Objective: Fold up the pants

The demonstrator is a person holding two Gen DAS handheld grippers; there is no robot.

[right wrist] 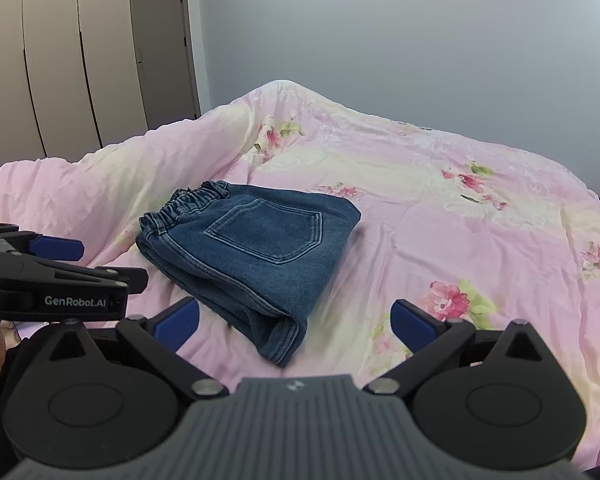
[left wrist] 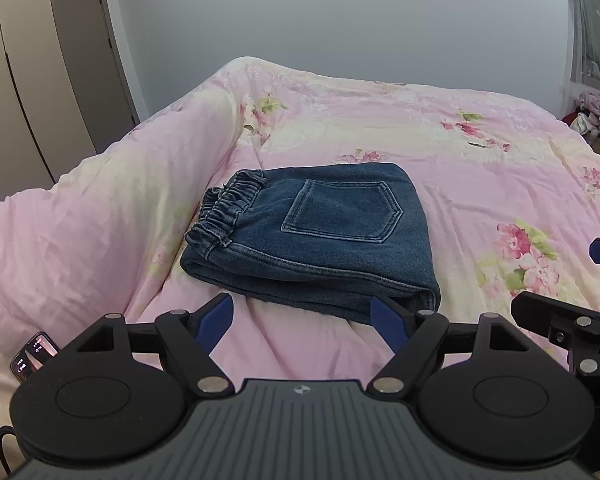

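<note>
Left claw (left wrist: 302, 322): black linkage arms, blue pads (left wrist: 216, 320), jaws spread wide with nothing between them; held low just before the near edge of the pants. Also seen from the side at the left margin of the right wrist view (right wrist: 80, 260), body lettered "GenRobot.AI".

Right claw (right wrist: 296, 320): same build, blue pads (right wrist: 414, 322), jaws likewise wide apart and empty; hangs over the quilt just short of the near corner of the pants. Part of it enters the right margin of the left wrist view (left wrist: 560, 280).

Pants (left wrist: 320, 236): dark blue denim, folded into a compact, roughly rectangular stack of several layers. Elastic gathered waistband (left wrist: 228, 208) at the left end; one patch back pocket (left wrist: 340, 212) facing up. Lying flat near the middle of the bed, touched by neither claw.

Quilt (left wrist: 460, 152): pink and cream, floral print, rumpled, bunched into a ridge at the left; covers the bed.

Phone (left wrist: 34, 354): screen lit, on the quilt at lower left beside the left claw.

Wardrobe doors (right wrist: 52, 60): pale, along the left wall.

Curtain (left wrist: 594, 20): patterned, far right.

Clothes heap (left wrist: 596, 114): mixed, beneath the curtain.
</note>
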